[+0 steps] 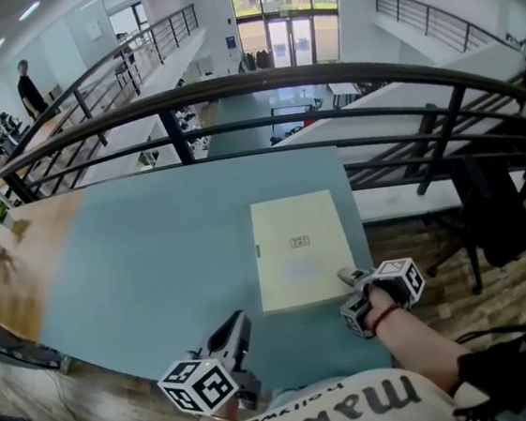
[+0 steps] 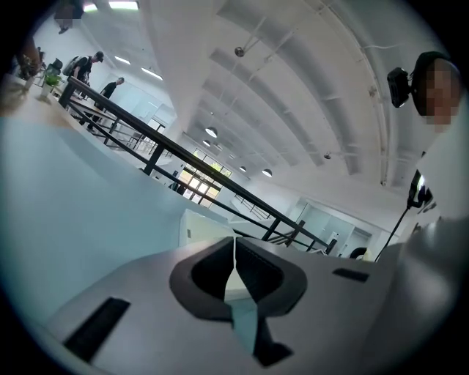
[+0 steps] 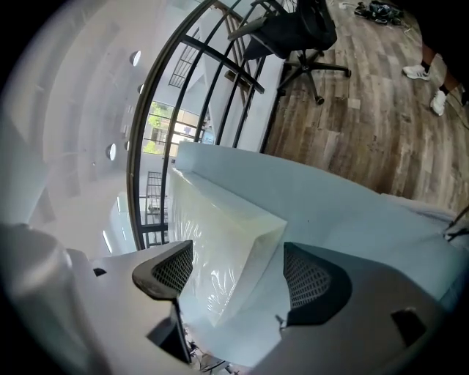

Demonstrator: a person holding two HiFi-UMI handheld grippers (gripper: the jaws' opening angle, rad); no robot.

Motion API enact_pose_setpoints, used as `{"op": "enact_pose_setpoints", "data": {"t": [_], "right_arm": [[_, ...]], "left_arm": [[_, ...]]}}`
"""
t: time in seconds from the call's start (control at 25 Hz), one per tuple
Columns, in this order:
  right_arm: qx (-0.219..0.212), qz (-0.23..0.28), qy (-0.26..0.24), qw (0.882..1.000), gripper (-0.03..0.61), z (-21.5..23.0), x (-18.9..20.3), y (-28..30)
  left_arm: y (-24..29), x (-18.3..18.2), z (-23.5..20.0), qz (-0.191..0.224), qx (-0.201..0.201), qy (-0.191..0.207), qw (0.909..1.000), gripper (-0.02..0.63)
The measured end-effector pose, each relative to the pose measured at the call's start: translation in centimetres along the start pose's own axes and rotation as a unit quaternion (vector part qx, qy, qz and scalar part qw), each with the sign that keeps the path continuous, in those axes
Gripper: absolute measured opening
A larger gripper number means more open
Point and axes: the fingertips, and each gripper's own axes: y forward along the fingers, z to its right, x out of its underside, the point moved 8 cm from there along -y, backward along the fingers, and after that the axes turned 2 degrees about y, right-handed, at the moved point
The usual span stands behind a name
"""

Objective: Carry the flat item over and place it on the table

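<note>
Flat cream rectangular box, plastic-wrapped [image 1: 300, 248]: lay flat on the pale blue table top [image 1: 156, 264], towards its right side.
Right gripper [image 1: 349, 278]: jaws wide apart, straddling the box's near right corner, not clamped.
Left gripper [image 1: 238, 326]: jaws closed together, empty, over the table's near edge, apart from the box.

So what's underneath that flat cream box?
The flat box lies directly on the blue-grey table, whose top shows around it. Anything thin trapped beneath would be hidden by the box itself.
</note>
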Motion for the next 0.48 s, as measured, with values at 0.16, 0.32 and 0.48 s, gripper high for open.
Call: {"op": "enact_pose_setpoints", "data": {"t": [0.16, 0.32, 0.48], "right_arm": [[-0.004, -0.016, -0.02, 1.0, 0.38, 1.0, -2.2, -1.8], [-0.071, -0.031, -0.036, 0.996, 0.379, -1.5, -1.6, -2.5], [-0.195, -0.07, -0.036, 0.978, 0.169, -3.2, -2.7, -5.2]], "left_arm": [[0.2, 0.9, 2.5, 0.01, 0.0, 0.004, 0.9999, 0.012], [0.0, 0.3, 2.7, 0.02, 0.0, 0.013, 0.9997, 0.011], [1.0, 1.2, 5.7, 0.029, 0.001, 0.025, 0.9993, 0.011]]}}
